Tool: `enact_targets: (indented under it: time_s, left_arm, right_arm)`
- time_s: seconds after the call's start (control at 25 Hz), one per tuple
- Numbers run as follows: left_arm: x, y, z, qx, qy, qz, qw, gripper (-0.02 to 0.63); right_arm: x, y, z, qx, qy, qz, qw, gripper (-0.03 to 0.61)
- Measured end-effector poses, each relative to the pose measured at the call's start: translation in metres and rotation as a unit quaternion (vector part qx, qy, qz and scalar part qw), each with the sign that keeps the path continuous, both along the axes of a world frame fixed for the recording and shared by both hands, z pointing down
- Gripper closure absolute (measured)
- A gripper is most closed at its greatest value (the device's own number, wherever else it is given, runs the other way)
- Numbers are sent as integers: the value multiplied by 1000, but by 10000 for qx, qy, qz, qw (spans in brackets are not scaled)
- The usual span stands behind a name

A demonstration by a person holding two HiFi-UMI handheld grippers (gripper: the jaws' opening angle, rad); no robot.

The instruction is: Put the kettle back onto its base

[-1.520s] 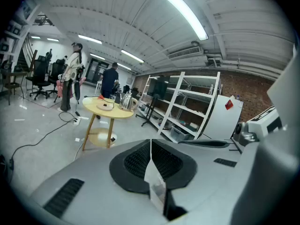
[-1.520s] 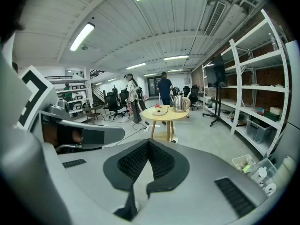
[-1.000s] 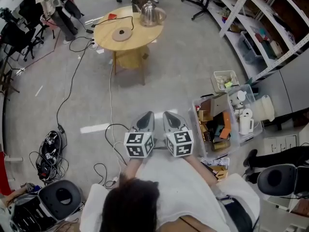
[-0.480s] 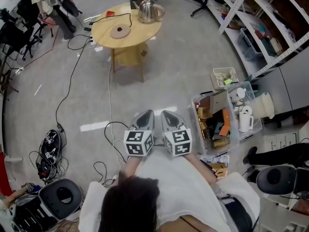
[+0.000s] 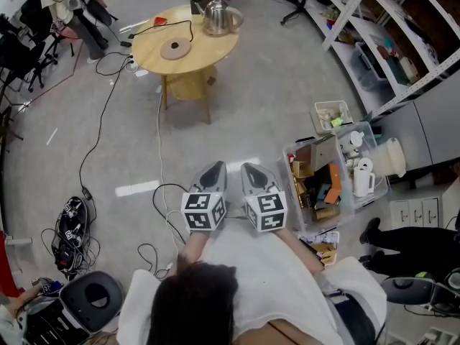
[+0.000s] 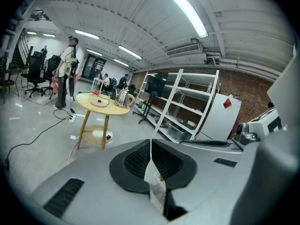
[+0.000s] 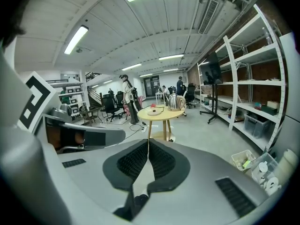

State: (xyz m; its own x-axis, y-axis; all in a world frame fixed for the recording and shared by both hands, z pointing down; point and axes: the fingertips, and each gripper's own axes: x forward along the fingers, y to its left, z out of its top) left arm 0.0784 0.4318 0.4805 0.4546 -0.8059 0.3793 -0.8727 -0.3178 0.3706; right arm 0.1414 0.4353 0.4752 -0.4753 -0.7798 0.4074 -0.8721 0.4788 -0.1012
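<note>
- Two claws: left gripper [image 5: 214,168] and right gripper [image 5: 251,169], side by side, jaws pressed together, empty.
- One kettle [image 5: 218,16]: upright on round table [image 5: 212,47], beside its base [image 5: 177,49], well apart from both.

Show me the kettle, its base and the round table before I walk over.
kettle [image 5: 218,19], head view, steel body.
base [image 5: 175,49], head view, centre of the disc.
round table [image 5: 208,54], head view, bare top near the rim.
</note>
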Motion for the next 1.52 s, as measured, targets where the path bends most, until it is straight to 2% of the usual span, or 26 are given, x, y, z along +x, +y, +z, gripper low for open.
enact_targets:
  time_s: [0.44,0.96,1.52]
  left_arm:
    - [-6,-37,9,-109,102,177,9997,581]
    - [-25,-129,14,-182,239,332,9990,581]
    - [-39,-205,7,-157,211,793,9965,581]
  right_arm:
    - [-12,-37,7,-65,93,-49,9999,551]
    - [-35,-129,8,-55,142,88,9998,551]
    - [-52,-199,7,-98,146,478,9987,551]
